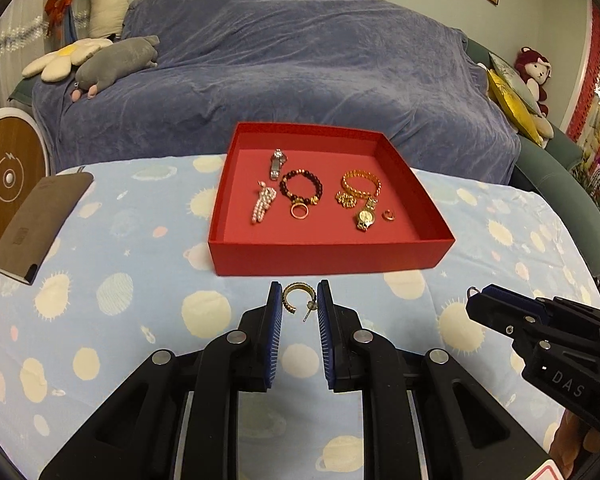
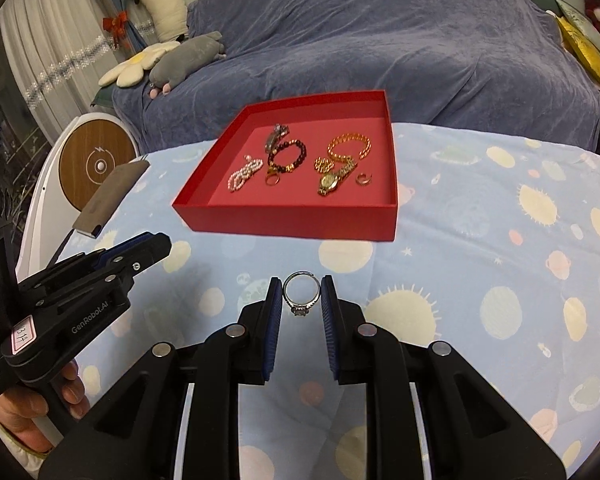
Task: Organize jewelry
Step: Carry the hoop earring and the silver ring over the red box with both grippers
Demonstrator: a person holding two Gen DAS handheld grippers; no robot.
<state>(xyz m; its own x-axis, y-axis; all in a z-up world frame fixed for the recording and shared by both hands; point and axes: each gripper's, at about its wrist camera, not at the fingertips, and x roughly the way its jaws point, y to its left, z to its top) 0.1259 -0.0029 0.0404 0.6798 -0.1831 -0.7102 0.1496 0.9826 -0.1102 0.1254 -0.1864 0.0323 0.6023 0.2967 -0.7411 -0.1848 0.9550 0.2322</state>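
The left gripper [image 1: 299, 300] has its jaws clamped on a small gold half-hoop earring with a thin post [image 1: 295, 302], held just above the cloth in front of the near wall of the shallow red cardboard tray [image 1: 332, 257]. The right gripper [image 2: 300, 296] has its jaws clamped on a silver ring with a small stone setting [image 2: 301, 295], likewise short of the tray. Risk, as judged: both pieces are slight and gripped only across their curved edges, so a jolt or a small loosening could let either pivot and drop onto the patterned cloth, where it would be hard to spot. The earring's post points down and could catch the tray wall on the way over. The two grippers are near each other and could collide over the tray. A careless release could land among the pieces already inside: a dark beaded bracelet [image 1: 301, 190], a gold chain bracelet [image 1: 360, 185], a gold wristwatch [image 1: 365, 216] and a pearl strand [image 1: 263, 203]. The worktop [image 1: 500, 272] carries a pale blue cloth printed with planets and suns. Beyond it is a sofa under a blue-grey throw [image 1: 284, 64] with soft toys.
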